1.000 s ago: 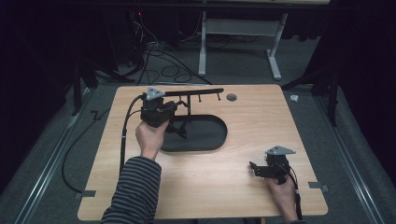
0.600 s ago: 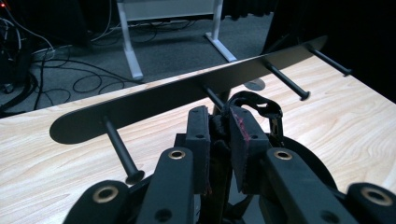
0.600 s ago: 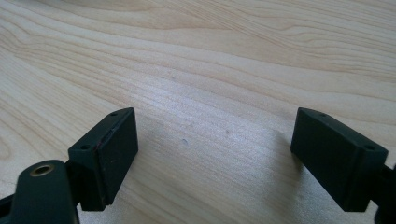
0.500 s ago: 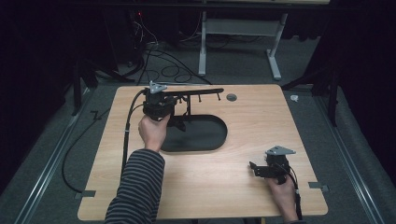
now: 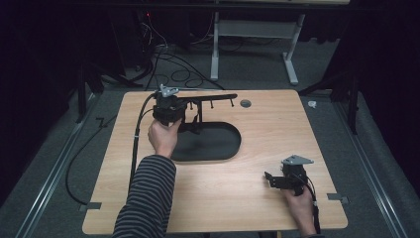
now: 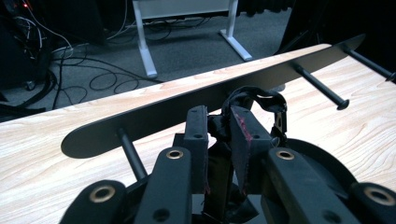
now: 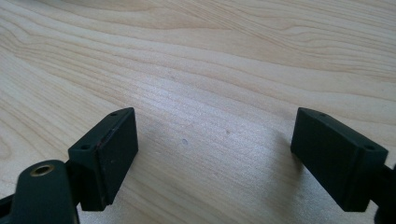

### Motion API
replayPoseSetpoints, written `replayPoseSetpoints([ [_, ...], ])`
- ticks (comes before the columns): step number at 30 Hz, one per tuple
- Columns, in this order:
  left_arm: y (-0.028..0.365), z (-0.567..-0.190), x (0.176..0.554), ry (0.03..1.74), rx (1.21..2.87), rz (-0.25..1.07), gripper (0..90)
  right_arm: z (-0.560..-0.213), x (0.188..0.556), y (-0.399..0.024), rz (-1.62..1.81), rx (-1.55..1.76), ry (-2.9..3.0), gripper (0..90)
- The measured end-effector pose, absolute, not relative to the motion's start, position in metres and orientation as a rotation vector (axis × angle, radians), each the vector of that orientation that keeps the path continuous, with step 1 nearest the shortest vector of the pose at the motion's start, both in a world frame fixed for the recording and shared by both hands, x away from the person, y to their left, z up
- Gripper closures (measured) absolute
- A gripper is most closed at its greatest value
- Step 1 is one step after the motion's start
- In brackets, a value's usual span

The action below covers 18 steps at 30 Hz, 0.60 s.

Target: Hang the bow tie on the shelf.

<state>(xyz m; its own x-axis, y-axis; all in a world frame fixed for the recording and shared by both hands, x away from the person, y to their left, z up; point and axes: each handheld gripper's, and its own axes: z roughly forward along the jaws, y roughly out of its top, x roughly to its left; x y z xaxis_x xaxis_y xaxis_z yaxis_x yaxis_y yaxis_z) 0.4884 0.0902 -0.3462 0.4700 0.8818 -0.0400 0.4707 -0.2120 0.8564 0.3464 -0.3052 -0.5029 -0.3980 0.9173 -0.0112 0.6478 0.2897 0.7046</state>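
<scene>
A black strap (image 6: pixel 254 95) sits pinched between the left gripper's (image 6: pixel 219 135) fingers, just below the pegged black rack (image 6: pixel 196 105) at the bench's (image 5: pixel 257 193) far edge; those fingers have just eased slightly apart; the right gripper (image 7: pixel 215 154) rests near the front right corner, fingers wide open over bare wood.

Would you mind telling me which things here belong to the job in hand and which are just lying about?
In the job: black strap; black peg rack; its oval base.
Lying about: floor cables; white desk frame; small white scrap on the floor.
</scene>
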Motion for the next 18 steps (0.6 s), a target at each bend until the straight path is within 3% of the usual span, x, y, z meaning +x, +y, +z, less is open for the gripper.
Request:
replayPoseSetpoints([
  [18,0.09,-0.34,0.478,1.09,1.897,0.591,71.3,-0.503,0.346,-0.305,0.876,1.401,2.148,16.0],
])
